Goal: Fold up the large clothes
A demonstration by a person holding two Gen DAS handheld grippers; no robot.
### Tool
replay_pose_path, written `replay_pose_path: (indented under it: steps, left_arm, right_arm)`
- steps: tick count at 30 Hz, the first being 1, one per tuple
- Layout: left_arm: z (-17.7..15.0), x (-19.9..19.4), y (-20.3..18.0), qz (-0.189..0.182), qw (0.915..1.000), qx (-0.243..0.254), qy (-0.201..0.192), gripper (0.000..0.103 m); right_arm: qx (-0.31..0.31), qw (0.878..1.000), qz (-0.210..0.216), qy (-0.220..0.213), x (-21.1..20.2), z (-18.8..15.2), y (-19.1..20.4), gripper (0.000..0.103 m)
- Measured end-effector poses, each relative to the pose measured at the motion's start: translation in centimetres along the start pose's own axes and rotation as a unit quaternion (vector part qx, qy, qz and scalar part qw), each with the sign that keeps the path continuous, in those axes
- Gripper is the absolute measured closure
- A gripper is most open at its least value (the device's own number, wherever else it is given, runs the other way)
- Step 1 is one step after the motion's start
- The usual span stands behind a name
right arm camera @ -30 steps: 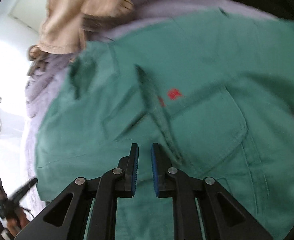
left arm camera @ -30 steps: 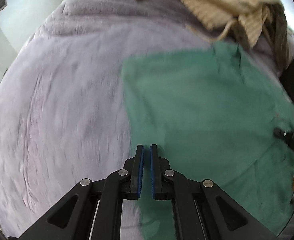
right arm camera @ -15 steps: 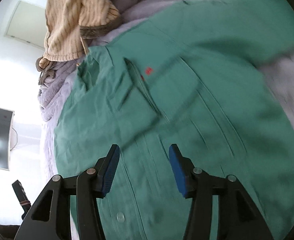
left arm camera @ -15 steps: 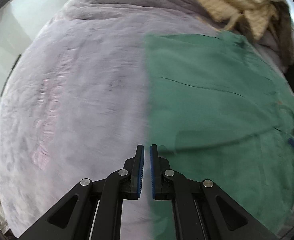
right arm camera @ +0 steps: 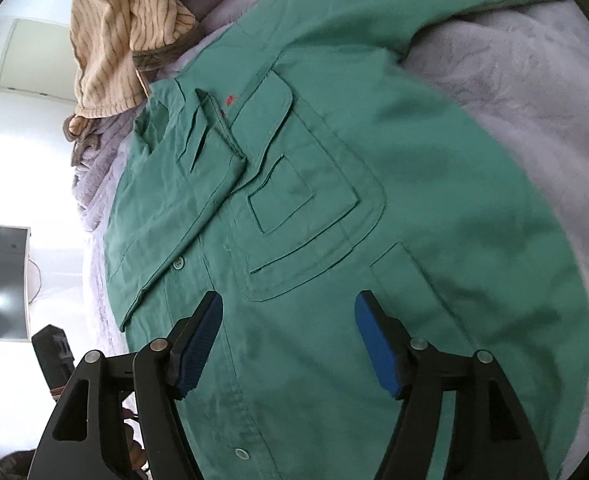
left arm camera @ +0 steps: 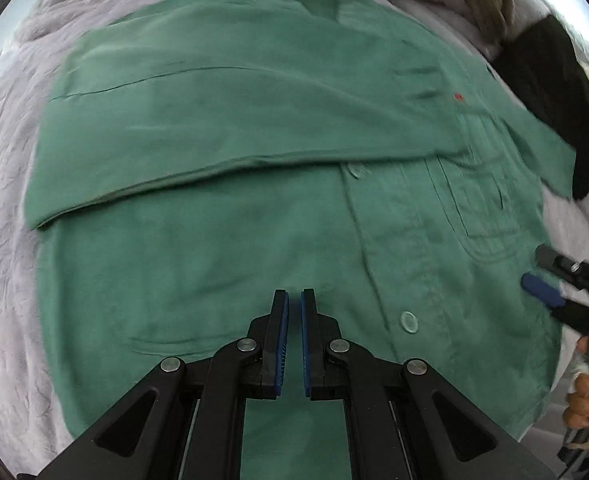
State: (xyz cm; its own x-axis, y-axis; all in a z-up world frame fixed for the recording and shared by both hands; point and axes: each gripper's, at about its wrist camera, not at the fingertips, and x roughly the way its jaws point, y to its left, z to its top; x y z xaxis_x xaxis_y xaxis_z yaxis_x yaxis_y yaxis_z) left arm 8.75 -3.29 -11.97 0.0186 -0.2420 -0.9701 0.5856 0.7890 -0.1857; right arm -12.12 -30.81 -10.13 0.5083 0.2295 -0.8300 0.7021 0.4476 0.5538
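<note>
A large green button shirt (left arm camera: 254,184) lies face up on a grey blanket (left arm camera: 2,240), with one sleeve folded across its chest. It also fills the right wrist view (right arm camera: 354,208), where its chest pocket (right arm camera: 306,216) and buttons show. My left gripper (left arm camera: 294,300) is shut and empty, low over the shirt's lower front. My right gripper (right arm camera: 288,300) is open and empty, just above the shirt below the pocket. The right gripper also shows at the right edge of the left wrist view (left arm camera: 550,280).
A tan striped garment (right arm camera: 122,32) is heaped past the shirt's collar. The grey blanket (right arm camera: 534,92) lies bare to the shirt's right. A black item (left arm camera: 546,104) lies at the far right. A dark monitor (right arm camera: 2,280) stands off the bed.
My right gripper has opened wide from nearly shut. My left gripper has swung from the blanket's edge onto the shirt, still shut. The sleeve now lies folded across the chest.
</note>
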Motion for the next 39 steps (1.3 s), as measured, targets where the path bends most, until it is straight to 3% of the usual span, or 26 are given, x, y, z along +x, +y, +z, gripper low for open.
replay_pose_path:
  steps: [2,3,4,5,6,8,15,19,23,27,31,36,39]
  left_arm:
    - [-0.1,0.3,-1.2,0.011,0.9998,0.014,0.0,0.097]
    - [0.0,0.4,-1.8,0.014,0.9997,0.018,0.002,0.084]
    - [0.1,0.5,-2.2,0.01,0.9998,0.019,0.004,0.062]
    - [0.2,0.5,-2.4,0.008,0.9998,0.017,0.005,0.007]
    - [0.2,0.3,-2.8,0.018,0.9998,0.01,-0.002,0.002]
    - [0.2,0.0,-4.0,0.013,0.9996,0.018,-0.019,0.001]
    - [0.9,0.7,-7.8,0.039,0.9983,0.042,-0.011,0.001]
    - [1.8,1.5,-9.6,0.054,0.9967,0.058,-0.015,0.001]
    - [2.8,2.9,-11.1,0.01,0.9983,0.055,0.017,0.001]
    - [3.6,3.2,-13.5,0.007,0.9981,0.06,0.005,0.001]
    - [4.6,3.8,-16.2,0.002,0.9981,0.061,0.003,0.001]
    - [5.9,4.8,-18.9,0.001,0.9978,0.066,0.001,0.001]
    - [7.5,6.2,-21.4,-0.004,0.9978,0.066,0.002,0.001]
  right_arm:
    - [-0.006,1.0,0.002,-0.002,-0.3,0.2,-0.3,0.031]
    - [-0.007,1.0,0.005,-0.002,-0.6,0.4,-0.5,0.031]
    - [-0.006,1.0,0.009,-0.002,-0.7,0.6,-0.8,0.031]
    - [-0.005,1.0,0.014,-0.003,-1.0,0.8,-1.2,0.031]
    - [-0.004,1.0,0.018,-0.005,-1.2,1.0,-1.5,0.029]
    - [-0.003,1.0,0.024,-0.012,-1.7,1.4,-2.1,0.022]
    - [0.037,0.995,0.07,-0.055,-5.1,4.0,-5.7,0.022]
    - [0.062,0.992,0.055,-0.099,-7.8,6.5,-8.5,0.021]
    - [0.11,0.979,0.066,-0.158,-9.7,9.4,-13.2,0.02]
    - [0.151,0.972,0.051,-0.17,-9.5,13.1,-17.8,0.02]
    - [0.186,0.957,0.053,-0.217,-9.9,16.1,-21.1,0.02]
    - [0.248,0.937,0.12,-0.216,-9.1,20.0,-24.4,0.02]
    - [0.256,0.935,0.112,-0.219,-8.6,21.6,-25.1,0.02]
